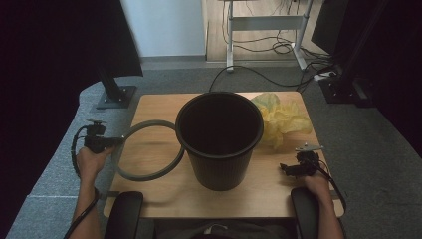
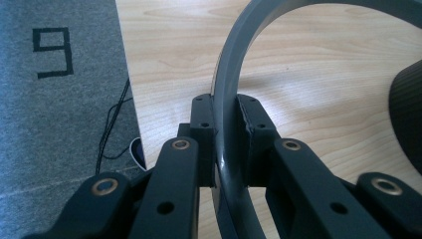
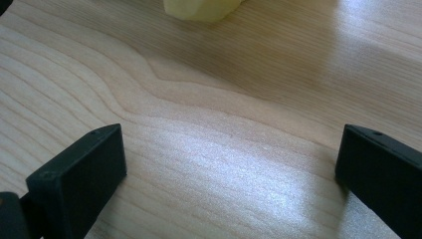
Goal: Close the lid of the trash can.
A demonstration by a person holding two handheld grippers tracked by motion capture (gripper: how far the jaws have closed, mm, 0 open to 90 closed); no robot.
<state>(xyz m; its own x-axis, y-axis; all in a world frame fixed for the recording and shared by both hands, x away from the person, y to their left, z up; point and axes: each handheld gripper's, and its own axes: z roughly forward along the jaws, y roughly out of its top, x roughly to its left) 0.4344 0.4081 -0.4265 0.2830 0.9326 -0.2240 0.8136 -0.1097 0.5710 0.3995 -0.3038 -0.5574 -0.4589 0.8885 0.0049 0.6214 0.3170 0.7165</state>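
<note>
My left gripper (image 2: pixel 226 117) is clamped on the ring (image 1: pixel 144 152), both pads pressing its band from either side. The ring is a plain grey hoop, smooth and a little glossy, flat-walled like a strip bent into a circle, and wide enough to match the mouth of the bin (image 1: pixel 219 144). In the high view it hangs out from my left gripper (image 1: pixel 119 141) over the left half of the table (image 1: pixel 149 191), lifted off the wood and tilted, its far side reaching to the bin's rim, whether touching it I cannot tell. In the left gripper view the ring (image 2: pixel 234 89) rises from between my jaws and curves away to the right above the pale wood. The bin is black, ribbed, round, standing upright mid-table. My right gripper (image 1: pixel 284 168) rests low at the table's right side, jaws wide apart with bare wood between them, and the crumpled yellow bag (image 1: pixel 281 119) lies beyond it, beside the bin.
</note>
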